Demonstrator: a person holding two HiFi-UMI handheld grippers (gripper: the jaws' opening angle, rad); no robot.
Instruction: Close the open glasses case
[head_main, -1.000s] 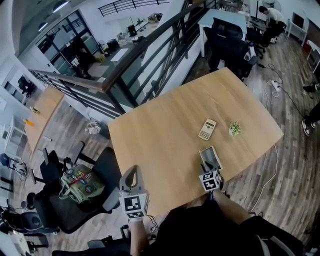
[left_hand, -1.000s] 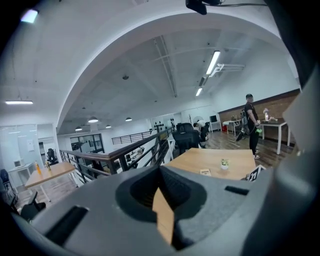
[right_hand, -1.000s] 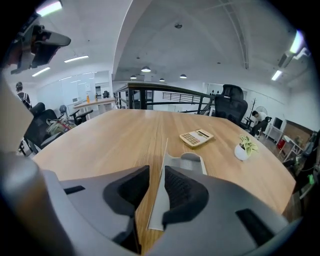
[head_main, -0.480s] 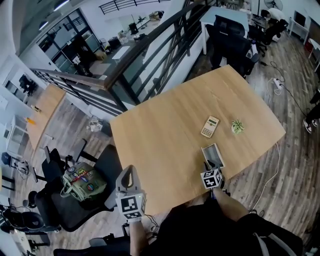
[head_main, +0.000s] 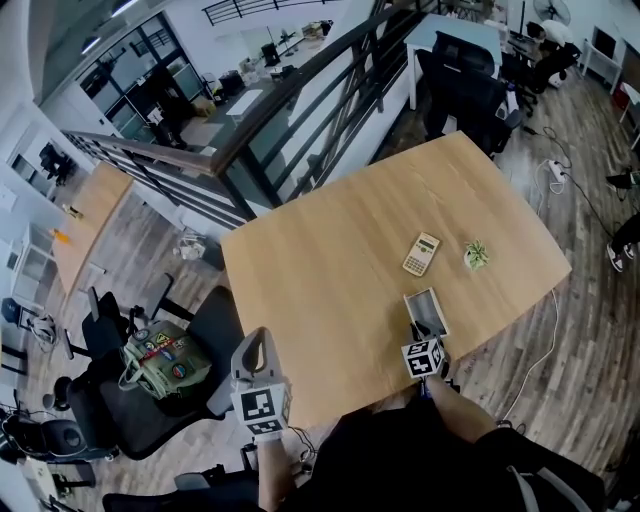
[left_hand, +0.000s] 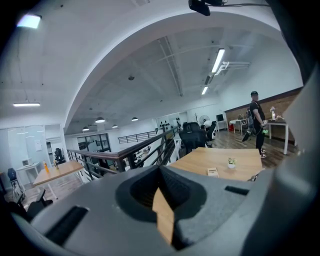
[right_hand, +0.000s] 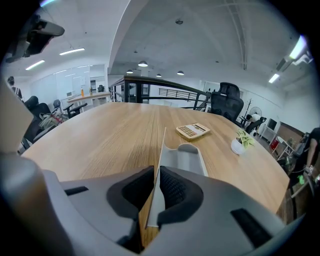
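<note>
Just beside the calculator (right_hand: 193, 130), my right gripper (right_hand: 155, 172) has just been closing its jaws onto the raised lid (right_hand: 161, 150) of the glasses case (right_hand: 189, 159), and my left gripper (left_hand: 161, 172), well apart from it, has its jaws together and holds nothing.

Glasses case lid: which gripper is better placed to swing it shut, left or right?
Right: the right gripper has just been closing its fingers onto the upright lid. The left gripper hangs shut by the table's near edge, well away.

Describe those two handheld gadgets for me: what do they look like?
Both are grey plastic. The left gripper and the right gripper each taper to two curved jaws lined with dark ribbed pads. Each carries a white cube printed with black square markers. The person wears dark clothing.
</note>
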